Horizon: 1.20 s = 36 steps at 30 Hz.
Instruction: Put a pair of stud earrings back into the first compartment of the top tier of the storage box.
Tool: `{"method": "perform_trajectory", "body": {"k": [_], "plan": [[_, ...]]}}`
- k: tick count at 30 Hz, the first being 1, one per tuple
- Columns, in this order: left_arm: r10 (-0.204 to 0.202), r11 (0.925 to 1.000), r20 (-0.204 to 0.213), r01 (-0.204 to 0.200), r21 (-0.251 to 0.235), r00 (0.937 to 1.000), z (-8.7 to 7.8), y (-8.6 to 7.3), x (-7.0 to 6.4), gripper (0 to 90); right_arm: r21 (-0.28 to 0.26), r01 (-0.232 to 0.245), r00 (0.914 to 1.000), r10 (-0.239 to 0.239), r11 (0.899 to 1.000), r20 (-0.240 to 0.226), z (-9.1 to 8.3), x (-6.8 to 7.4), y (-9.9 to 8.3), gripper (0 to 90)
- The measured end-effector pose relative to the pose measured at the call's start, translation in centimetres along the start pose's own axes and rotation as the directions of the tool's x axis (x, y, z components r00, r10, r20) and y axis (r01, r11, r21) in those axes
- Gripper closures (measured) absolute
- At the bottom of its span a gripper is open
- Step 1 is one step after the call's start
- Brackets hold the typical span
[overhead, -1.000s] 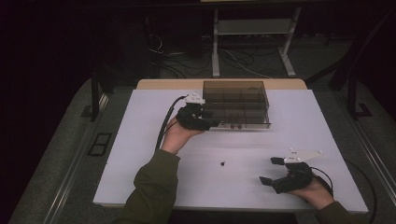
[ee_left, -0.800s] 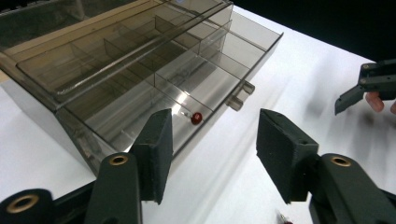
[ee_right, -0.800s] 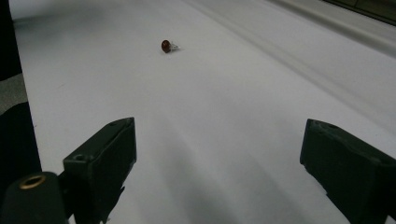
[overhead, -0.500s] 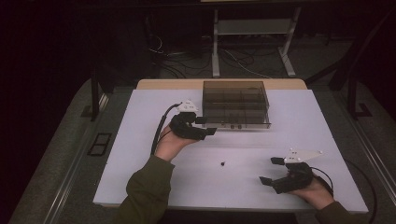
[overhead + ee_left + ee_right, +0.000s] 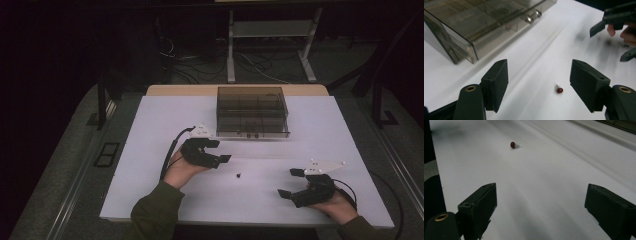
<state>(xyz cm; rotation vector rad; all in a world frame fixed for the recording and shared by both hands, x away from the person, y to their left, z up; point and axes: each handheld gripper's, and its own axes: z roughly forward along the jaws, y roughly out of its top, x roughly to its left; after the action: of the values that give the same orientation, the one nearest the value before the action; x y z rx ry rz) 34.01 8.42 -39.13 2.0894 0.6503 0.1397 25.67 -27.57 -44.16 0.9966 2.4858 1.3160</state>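
While the smooth, matte white counter lies mostly bare, a smoky, translucent plastic organiser box with straight walls and inner dividers sits toward its far edge; two small rounded metal knobs gleam on its front face in the left gripper view. The left hand-held gripper, a black angular tool with a pale plate on top and a dark cable trailing from it, is held just in front of the box's left corner, apart from it, and its two blocky, wedge-shaped jaws with dull rubbery faces stand wide apart and empty. Between and a little beyond those jaws lies a tiny dark red bead-like part with a short pale, glassy stub, resting alone on the counter; from the high view it is only a dark speck near the middle of the near half of the counter, between the two hands. The right hand-held gripper is held low near the counter's front right, its matching black jaws likewise spread wide and gripping nothing, aimed toward the red part, which sits well ahead of them.
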Motion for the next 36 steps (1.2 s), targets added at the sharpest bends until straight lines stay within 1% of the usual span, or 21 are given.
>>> {"method": "perform_trajectory", "body": {"k": [2, 3, 4, 6, 7, 9, 12, 14, 17, 21, 24, 25, 29, 31, 32, 33, 34, 35, 36], "plan": [[-0.007, 1.0, 0.002, 0.007, 0.004, 1.0, 0.2, -0.5, -0.3, 30.0, 0.0, 0.0, 1.0, 0.0, 1.0, 0.0, 0.0, 0.0, 0.0, 10.1], [-0.007, 1.0, 0.002, 0.007, 0.004, 1.0, 0.2, -0.5, -0.3, 30.0, 0.0, 0.0, 1.0, 0.0, 1.0, 0.0, 0.0, 0.0, 0.0, 10.1], [-0.009, 0.9999, 0.003, 0.009, 0.009, 1.0, 0.3, -1.1, -0.5, 30.0, 0.0, 0.001, 1.0, -0.001, 1.0, 0.0, 0.0, 0.0, 0.0, 10.1], [-0.01, 0.9998, 0.001, 0.01, 0.017, 0.9999, 0.5, -1.7, -0.8, 30.0, 0.0, 0.002, 1.0, -0.002, 1.0, 0.0, 0.0, 0.0, 0.0, 10.1], [-0.01, 0.9998, 0.001, 0.01, 0.017, 0.9999, 0.5, -1.7, -0.8, 30.0, 0.0, 0.002, 1.0, -0.002, 1.0, 0.0, 0.0, 0.0, 0.0, 10.1], [-0.011, 0.9994, 0.007, 0.011, 0.032, 0.9999, 0.8, -2.5, -1.3, 30.1, -0.001, 0.003, 1.0, -0.003, 1.0, -0.001, 0.0, 0.0, 0.0, 10.1], [-0.014, 0.9994, 0.004, 0.014, 0.031, 0.9999, 0.9, -2.9, -1.7, 30.3, 0.0, 0.004, 1.0, -0.004, 1.0, 0.001, 0.1, 0.0, 0.0, 10.1], [-0.008, 0.9995, 0.002, 0.008, 0.03, 1.0, 1.1, -3.2, -1.9, 30.8, -0.001, 0.009, 1.0, -0.009, 1.0, 0.003, 0.1, 0.1, 0.0, 10.1], [-0.007, 0.9997, 0.002, 0.007, 0.023, 1.0, 1.3, -3.2, -2.1, 31.8, 0.003, 0.014, 0.9999, -0.014, 1.0, -0.002, 0.2, 0.2, 0.0, 10.1], [0.007, 0.9994, 0.008, -0.008, 0.034, 0.9999, 1.6, -3.2, -2.3, 34.0, 0.016, 0.047, 0.9988, -0.047, 0.999, -0.012, 0.7, 0.1, -0.1, 10.1], [0.013, 0.9988, 0.019, -0.013, 0.046, 0.9997, 2.2, -3.3, -2.6, 36.8, 0.019, 0.045, 0.9989, -0.045, 0.999, -0.012, 0.9, -0.1, 0.0, 10.1], [0.013, 0.9988, 0.019, -0.013, 0.046, 0.9997, 2.2, -3.3, -2.6, 38.0, 0.019, 0.045, 0.9989, -0.045, 0.999, -0.012, 0.9, -0.1, 0.0, 10.1], [0.023, 0.998, 0.02, -0.024, 0.058, 0.9995, 3.1, -3.2, -3.0, 41.1, 0.007, 0.039, 0.9992, -0.039, 0.999, -0.012, 0.7, 0.0, 0.0, 10.1], [0.019, 0.9979, 0.019, -0.021, 0.061, 0.9996, 3.3, -3.2, -3.1, 43.0, 0.007, 0.039, 0.9992, -0.039, 0.999, -0.012, 0.6, -0.1, 0.0, 10.1], [0.019, 0.9977, 0.028, -0.021, 0.065, 0.9994, 3.7, -3.2, -3.3, 43.7, 0.007, 0.038, 0.9993, -0.038, 0.999, -0.009, 0.6, 0.0, 0.0, 10.1], [0.019, 0.9977, 0.028, -0.021, 0.065, 0.9994, 3.7, -3.2, -3.3, 44.0, 0.007, 0.038, 0.9993, -0.038, 0.999, -0.009, 0.6, 0.0, 0.0, 10.1], [0.031, 0.9967, 0.032, -0.033, 0.074, 0.999, 3.9, -3.2, -3.5, 45.2, 0.009, 0.036, 0.9993, -0.036, 0.999, -0.006, 0.7, 0.0, 0.0, 10.1], [0.031, 0.9967, 0.032, -0.033, 0.074, 0.999, 3.9, -3.2, -3.5, 45.4, 0.009, 0.035, 0.9994, -0.035, 0.999, -0.007, 0.7, 0.1, 0.0, 10.1], [0.034, 0.9963, 0.027, -0.036, 0.077, 0.9991, 4.2, -3.2, -3.8, 46.2, 0.01, 0.036, 0.9993, -0.036, 0.999, -0.006, 0.7, 0.1, -0.1, 10.1]]}}
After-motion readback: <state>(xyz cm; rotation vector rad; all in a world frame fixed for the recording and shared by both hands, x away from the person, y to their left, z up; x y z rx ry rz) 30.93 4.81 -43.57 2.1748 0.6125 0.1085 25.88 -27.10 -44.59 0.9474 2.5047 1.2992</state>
